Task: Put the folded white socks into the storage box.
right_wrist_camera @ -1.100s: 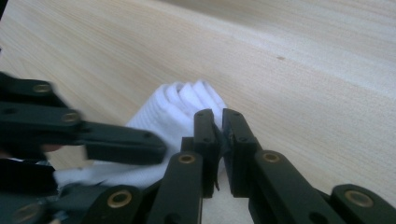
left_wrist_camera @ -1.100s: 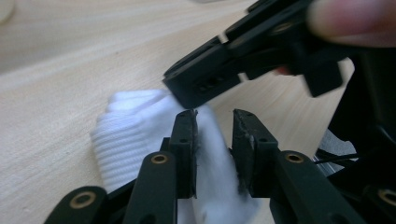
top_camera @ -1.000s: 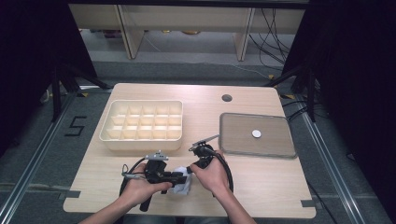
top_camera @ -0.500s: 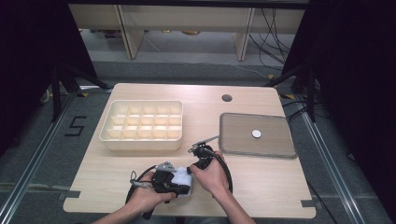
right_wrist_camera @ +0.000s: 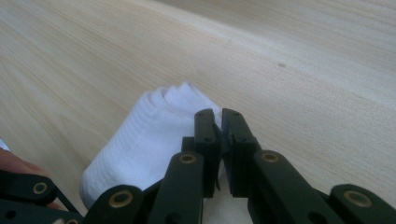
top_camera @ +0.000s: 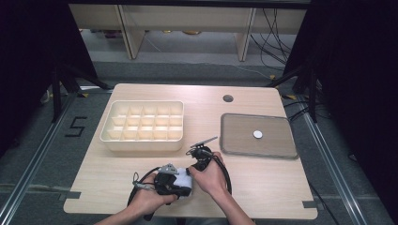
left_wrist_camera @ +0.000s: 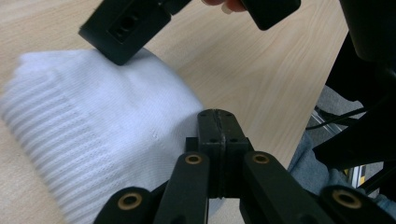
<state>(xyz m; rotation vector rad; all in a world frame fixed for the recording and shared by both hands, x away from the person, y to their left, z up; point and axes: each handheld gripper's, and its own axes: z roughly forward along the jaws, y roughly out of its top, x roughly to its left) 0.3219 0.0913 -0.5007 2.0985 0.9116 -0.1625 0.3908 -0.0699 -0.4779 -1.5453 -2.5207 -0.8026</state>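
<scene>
You are working at the near edge of the wooden table (top_camera: 263, 187). Farther back, the cream compartment tray (top_camera: 143, 125) is sitting to the left and the grey flat tray (top_camera: 277, 145), with a small white disc (top_camera: 257, 134) in it, to the right. On the floor at the left, a marking is reading "5" (top_camera: 76, 126). The white sock (left_wrist_camera: 93, 135) is lying folded on the table between your two hands. Your left gripper (left_wrist_camera: 218, 122) is lying low and level, its jaws having just closed flat together at the sock's edge. Your right gripper (right_wrist_camera: 219, 126) is angling down, its jaws nearly together, pinching a fold of the sock.
</scene>
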